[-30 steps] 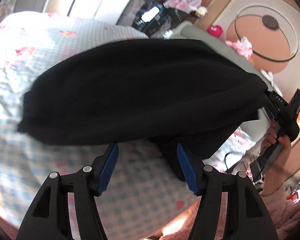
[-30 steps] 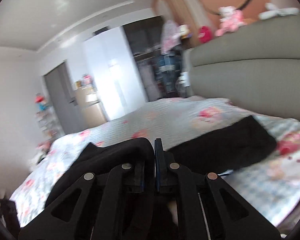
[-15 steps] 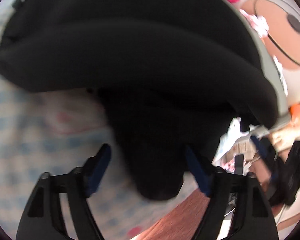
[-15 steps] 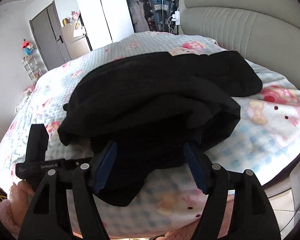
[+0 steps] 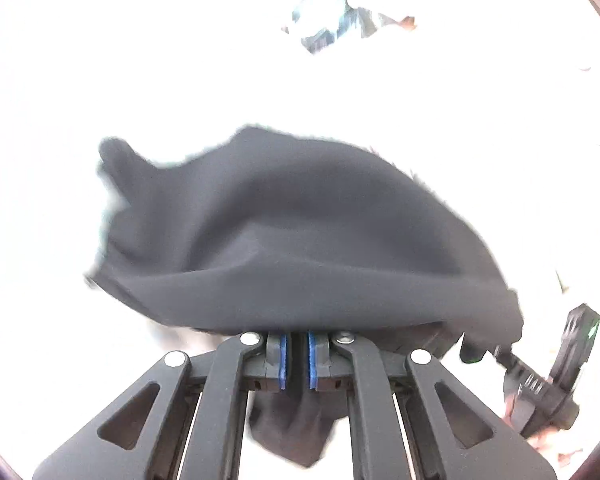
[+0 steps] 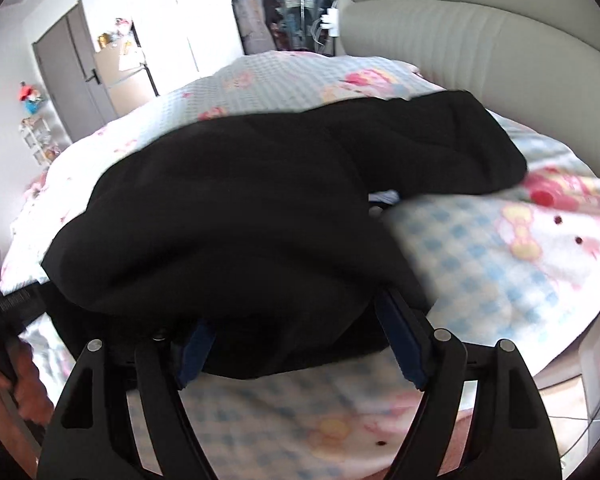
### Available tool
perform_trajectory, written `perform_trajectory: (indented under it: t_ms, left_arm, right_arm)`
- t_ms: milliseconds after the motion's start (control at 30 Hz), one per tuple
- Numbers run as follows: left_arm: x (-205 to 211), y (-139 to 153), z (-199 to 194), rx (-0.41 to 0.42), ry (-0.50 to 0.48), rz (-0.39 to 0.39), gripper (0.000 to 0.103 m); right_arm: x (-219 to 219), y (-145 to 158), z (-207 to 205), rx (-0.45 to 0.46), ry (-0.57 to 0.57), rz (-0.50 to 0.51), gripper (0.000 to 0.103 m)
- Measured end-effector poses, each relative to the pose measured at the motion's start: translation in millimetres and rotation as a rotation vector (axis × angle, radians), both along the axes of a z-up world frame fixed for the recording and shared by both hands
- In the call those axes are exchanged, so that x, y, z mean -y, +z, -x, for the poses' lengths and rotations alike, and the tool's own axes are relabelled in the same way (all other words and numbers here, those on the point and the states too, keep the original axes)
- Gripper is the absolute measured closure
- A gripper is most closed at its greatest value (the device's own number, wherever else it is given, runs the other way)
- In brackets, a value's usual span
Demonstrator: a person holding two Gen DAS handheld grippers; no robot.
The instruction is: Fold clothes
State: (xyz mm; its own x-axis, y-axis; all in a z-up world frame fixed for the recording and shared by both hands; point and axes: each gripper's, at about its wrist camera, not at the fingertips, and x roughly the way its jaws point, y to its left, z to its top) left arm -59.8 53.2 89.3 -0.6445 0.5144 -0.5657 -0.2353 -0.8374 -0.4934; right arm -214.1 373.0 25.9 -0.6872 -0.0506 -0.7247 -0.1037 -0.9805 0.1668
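Note:
A black garment (image 6: 260,200) lies bunched on the bed; it also fills the middle of the left wrist view (image 5: 300,240), where the background is washed out white. My left gripper (image 5: 296,360) is shut on a fold of the black garment, which hangs down between its blue pads. My right gripper (image 6: 300,344) is open, its fingers astride the near edge of the garment. The right gripper also shows in the left wrist view (image 5: 540,376), at the garment's right end.
The bed (image 6: 500,260) has a blue-checked cartoon-print cover. A grey padded headboard (image 6: 480,32) stands at the right. A white wardrobe (image 6: 188,20), an open closet and a grey door (image 6: 68,80) stand beyond the bed.
My left gripper has shut on the garment's near fold. My right gripper opened half a second ago and stays open over the cloth. The left view has become overexposed.

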Motion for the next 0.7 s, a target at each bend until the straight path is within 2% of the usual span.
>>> perform_trajectory:
  t_ms: [67,167,233,267,333,400,433,467,500,533,567,600,667,700]
  left_arm:
    - [36.4,48.6,-17.3,-0.112,0.048,0.032,0.096]
    - [70.7,93.6,-59.5,-0.243,0.109,0.153,0.096]
    - [87.1,94.4,-87.8,-0.266,0.153,0.285,0.096]
    - [94.8,85.4,-95.6,-0.233,0.16,0.331,0.095]
    - [117.7,51.3,-100.6,-0.101,0.149,0.337,0.093]
    - [139.0,9.3,-98.9,0.063,0.14,0.319,0.089]
    - [145.8,-5.0,-100.5,0.106,0.15,0.311,0.087]
    - [151.7,-18.4,-102.8,0.142,0.161,0.304,0.085]
    - [157.4,-25.7,-105.0,0.153,0.174,0.274,0.074]
    - [163.1,-31.8,-107.2,0.158,0.187,0.239,0.056]
    - [168.8,-37.8,-109.3,0.163,0.2,0.204,0.046]
    - [175.7,-46.1,-106.3,0.169,0.209,0.168,0.029]
    - [184.8,-63.4,-92.7,0.196,0.228,0.126,0.025]
    - [185.5,-71.9,-82.0,0.22,0.24,0.126,0.024]
  right_arm:
    - [18.7,11.5,3.0,-0.024,0.047,0.075,0.025]
    - [48.8,23.9,6.3,-0.07,0.079,0.169,0.025]
    - [69.9,22.8,8.6,-0.101,0.034,0.118,0.018]
    - [80.8,17.0,11.8,-0.096,0.0,0.059,0.017]
    - [100.7,-0.6,19.4,-0.053,-0.022,-0.003,0.018]
    - [123.1,-12.7,23.1,-0.025,0.062,0.025,0.019]
    - [137.9,-17.1,24.2,-0.013,0.121,0.031,0.019]
    - [156.0,-21.2,24.1,-0.008,0.182,-0.005,0.019]
    - [172.8,-24.6,23.6,-0.017,0.233,-0.061,0.019]
    - [190.6,-26.1,22.6,-0.036,0.281,-0.123,0.019]
    - [207.0,-28.2,21.6,-0.06,0.324,-0.176,0.019]
    - [221.5,-34.3,22.1,-0.071,0.374,-0.216,0.019]
    - [240.8,-58.8,39.0,-0.011,0.466,-0.277,0.023]
    - [249.6,-69.1,49.6,0.022,0.472,-0.307,0.034]
